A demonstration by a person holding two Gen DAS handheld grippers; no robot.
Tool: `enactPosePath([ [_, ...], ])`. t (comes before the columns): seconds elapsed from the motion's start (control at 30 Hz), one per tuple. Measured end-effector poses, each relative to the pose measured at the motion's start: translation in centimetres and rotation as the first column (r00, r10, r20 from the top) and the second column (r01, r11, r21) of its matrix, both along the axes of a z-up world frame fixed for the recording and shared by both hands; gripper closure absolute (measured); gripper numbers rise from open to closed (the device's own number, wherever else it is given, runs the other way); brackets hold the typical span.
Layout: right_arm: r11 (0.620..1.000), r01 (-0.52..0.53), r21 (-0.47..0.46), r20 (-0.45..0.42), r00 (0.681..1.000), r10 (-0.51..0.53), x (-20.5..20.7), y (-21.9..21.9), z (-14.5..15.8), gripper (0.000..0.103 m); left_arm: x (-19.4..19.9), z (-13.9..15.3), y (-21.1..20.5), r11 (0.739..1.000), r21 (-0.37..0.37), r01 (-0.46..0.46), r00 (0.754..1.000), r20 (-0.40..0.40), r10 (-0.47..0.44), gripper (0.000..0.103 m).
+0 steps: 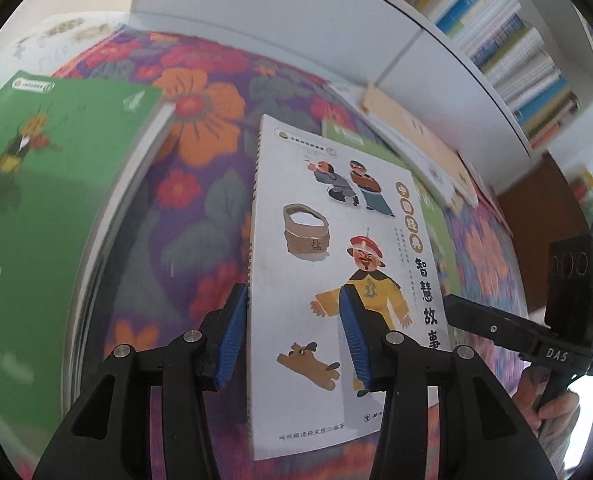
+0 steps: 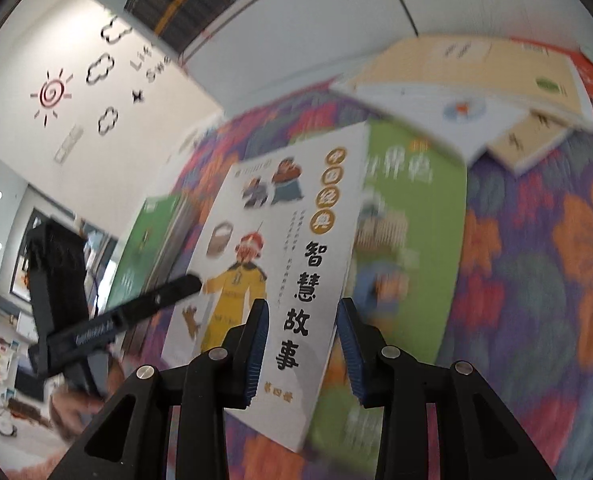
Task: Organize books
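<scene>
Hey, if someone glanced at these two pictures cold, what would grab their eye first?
The white storybook with cartoon figures, front and centre, with both grippers' blue-padded jaws astride its lower part. Then the loud flowered cloth beneath, and the big green book at the left edge of the left wrist view.

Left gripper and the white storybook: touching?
Touching. In the left wrist view the left gripper straddles the white storybook: one blue pad lies flat on the cover and the other sits against the spine edge.
</scene>
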State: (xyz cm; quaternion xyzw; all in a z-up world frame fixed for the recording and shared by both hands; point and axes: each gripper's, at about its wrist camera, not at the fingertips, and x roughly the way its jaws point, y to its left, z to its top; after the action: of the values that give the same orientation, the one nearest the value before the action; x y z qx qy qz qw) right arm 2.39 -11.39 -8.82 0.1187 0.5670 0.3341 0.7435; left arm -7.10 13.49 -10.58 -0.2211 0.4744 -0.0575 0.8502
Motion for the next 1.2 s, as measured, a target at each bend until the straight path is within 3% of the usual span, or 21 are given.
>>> enactPosePath([
  [0.1, 1.0, 0.009, 0.006, -0.043, 0.999, -0.008, -2.3, -0.5, 0.1, 0.067, -2.0, 0.3, -1.0, 0.999, 0.04, 0.034, 0.999, -0.008, -0.034, 0.061],
  [0.33, 0.996, -0.041, -0.084, -0.077, 0.996, 0.034, -8.3, 0.0, 0.6, 0.067, -8.2, 0.6, -3.1, 0.989, 0.117, 0.093, 0.995, -0.034, -0.09, 0.061],
  [0.5, 0.983, -0.169, -0.071, -0.139, 0.978, 0.158, -12.4, 0.1, 0.4, 0.066, -10.7, -0.1, -1.7, 0.99, 0.027, 0.142, 0.988, -0.058, -0.14, 0.061],
  [0.67, 0.991, -0.121, -0.05, -0.159, 0.981, 0.111, -10.5, -1.1, -0.9, 0.066, -9.3, -0.5, -0.6, 0.983, -0.033, 0.183, 0.977, -0.101, -0.185, 0.061],
  [0.73, 0.993, -0.113, 0.033, -0.198, 0.973, 0.118, -9.5, -1.5, -1.8, 0.066, -8.9, -0.6, -0.5, 0.98, -0.04, 0.195, 0.975, -0.102, -0.199, 0.063],
  [0.83, 0.989, -0.099, 0.111, -0.215, 0.969, 0.121, -8.3, -1.3, -2.6, 0.066, -8.1, -0.6, -0.6, 0.98, -0.006, 0.198, 0.974, -0.106, -0.198, 0.071],
  [0.97, 0.983, -0.105, 0.153, -0.217, 0.967, 0.137, -7.7, -1.0, -3.0, 0.067, -7.0, -0.7, -0.4, 0.98, -0.008, 0.199, 0.975, -0.1, -0.199, 0.07],
  [1.0, 0.982, -0.105, 0.156, -0.215, 0.967, 0.138, -7.6, -0.9, -3.2, 0.068, -6.9, -0.7, -0.4, 0.979, -0.001, 0.202, 0.975, -0.097, -0.201, 0.07],
  [1.1, 0.988, -0.081, 0.134, -0.213, 0.971, 0.108, -7.2, -1.3, -3.5, 0.087, -6.8, -0.6, -0.5, 0.978, 0.019, 0.207, 0.975, -0.09, -0.204, 0.07],
  [1.2, 0.982, -0.033, 0.188, -0.267, 0.96, 0.083, -6.9, -2.5, -4.3, 0.089, -6.7, -0.6, -0.4, 0.978, 0.019, 0.207, 0.975, -0.085, -0.204, 0.069],
])
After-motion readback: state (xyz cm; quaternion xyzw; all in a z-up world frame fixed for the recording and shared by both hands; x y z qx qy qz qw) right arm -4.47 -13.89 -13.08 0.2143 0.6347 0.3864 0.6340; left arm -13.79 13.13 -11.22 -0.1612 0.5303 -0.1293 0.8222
